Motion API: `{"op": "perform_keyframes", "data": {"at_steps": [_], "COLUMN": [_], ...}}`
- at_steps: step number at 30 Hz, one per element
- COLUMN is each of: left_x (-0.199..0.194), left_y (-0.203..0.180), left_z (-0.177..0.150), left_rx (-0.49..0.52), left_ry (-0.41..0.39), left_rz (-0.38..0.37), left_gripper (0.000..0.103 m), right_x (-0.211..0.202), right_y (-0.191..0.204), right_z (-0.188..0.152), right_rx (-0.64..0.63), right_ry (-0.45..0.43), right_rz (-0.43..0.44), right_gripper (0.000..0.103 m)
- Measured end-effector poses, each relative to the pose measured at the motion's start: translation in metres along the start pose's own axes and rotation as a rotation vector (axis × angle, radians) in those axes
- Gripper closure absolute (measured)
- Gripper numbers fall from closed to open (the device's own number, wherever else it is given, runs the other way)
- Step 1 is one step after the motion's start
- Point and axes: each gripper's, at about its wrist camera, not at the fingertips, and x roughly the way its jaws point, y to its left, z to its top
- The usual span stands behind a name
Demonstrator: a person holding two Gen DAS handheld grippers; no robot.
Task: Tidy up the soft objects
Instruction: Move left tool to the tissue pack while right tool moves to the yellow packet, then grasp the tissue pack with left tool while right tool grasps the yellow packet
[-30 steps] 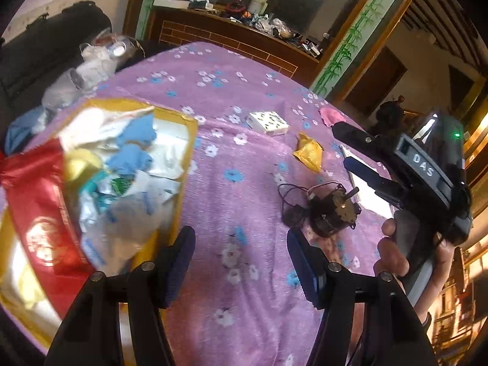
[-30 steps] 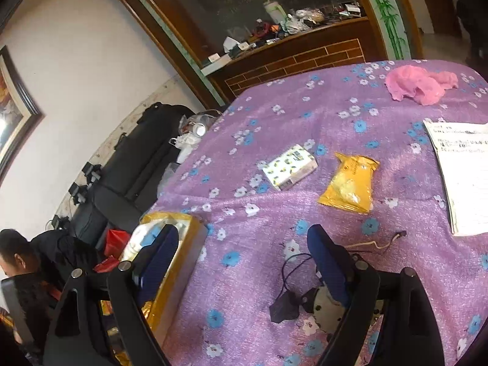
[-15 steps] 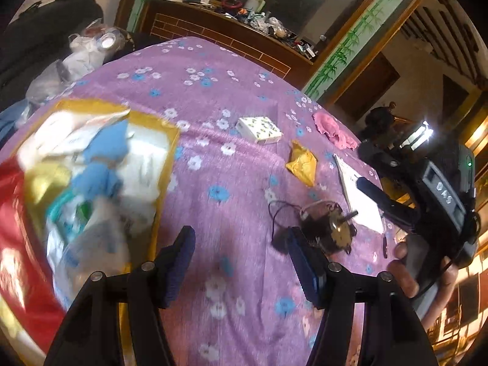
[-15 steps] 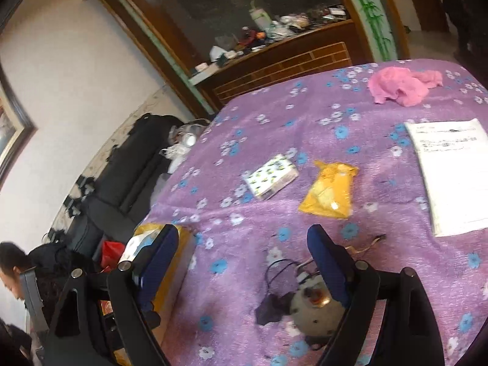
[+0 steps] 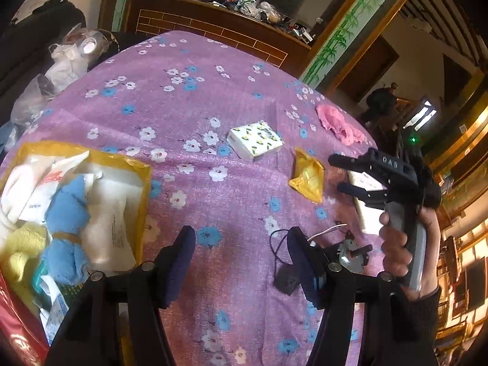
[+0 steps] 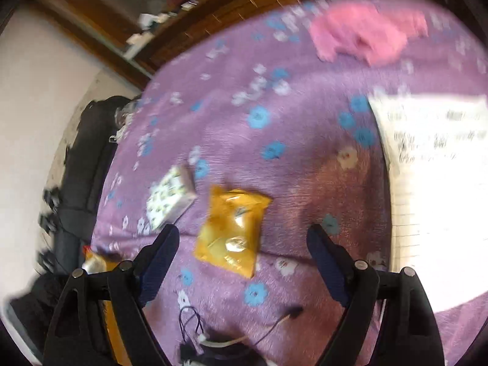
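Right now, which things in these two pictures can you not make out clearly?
- Text on the white paper sheet: motion blur in the right wrist view.
- Printing on the yellow packet: blurred there, too small in the left wrist view.
- Small motor: partly hidden behind the left gripper.
- Yellow box contents: cut off at the left edge.

Setting: a lived-in home room. A table under a purple floral cloth [image 5: 213, 189] is the landmark; beyond its far edge runs a cluttered dark wood sideboard [image 5: 213, 15], a black sofa [image 6: 88, 158] sits beside it, and a bamboo-painted door frame [image 5: 338, 39] stands past its far right corner.
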Motion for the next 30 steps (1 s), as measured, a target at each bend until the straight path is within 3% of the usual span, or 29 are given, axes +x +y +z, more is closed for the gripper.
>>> {"op": "perform_keyframes", "data": {"at_steps": [5,8,11,13,14,16,20,21,23,24,25,30], "left_x": [0.003,0.003,0.011,0.017,0.019,0.027,0.049,0.051,0.051,0.049,0.046,0.048], "left_y": [0.001,-0.002,-0.001,-0.004,-0.007,-0.018,-0.034,-0.036,-0.036,-0.034,-0.029,-0.012], "left_z": [0.007,0.010,0.015,0.020,0.023,0.030,0.049,0.052,0.054,0.054,0.052,0.052], "left_rx": [-0.028,0.001,-0.018,-0.021,-0.007,0.047,0.104,0.123,0.144,0.141,0.130,0.078], "left_ry": [0.019,0.014,0.043,0.053,0.047,0.021,0.039,0.035,0.030,0.028,0.027,0.038], "left_rz": [0.013,0.033,0.049,0.039,0.047,0.099,0.122,0.141,0.171,0.167,0.149,0.159], "left_gripper": [0.038,0.037,0.037,0.037,0.037,0.037,0.037,0.037,0.037,0.037,0.037,0.037], "right_x": [0.016,0.025,0.026,0.008,-0.001,-0.022,-0.039,-0.036,-0.027,-0.021,-0.016,0.012], "right_y": [0.016,0.033,0.036,0.038,0.037,0.037,0.033,0.031,0.026,0.026,0.028,0.035], "right_z": [-0.002,-0.002,-0.002,-0.009,-0.014,-0.026,-0.034,-0.031,-0.025,-0.022,-0.020,-0.003], "right_rx": [-0.018,-0.093,-0.118,-0.123,-0.121,-0.128,-0.109,-0.100,-0.065,-0.065,-0.070,-0.062], "right_ry": [0.045,0.080,0.099,0.052,0.028,-0.025,-0.096,-0.083,-0.034,0.000,-0.003,0.087], "right_rz": [-0.017,-0.130,-0.161,-0.137,-0.118,-0.057,-0.014,-0.002,0.021,0.020,0.002,-0.079], "right_gripper": [0.036,0.050,0.074,0.096,0.101,0.103,0.103,0.103,0.088,0.052,0.023,0.022]}}
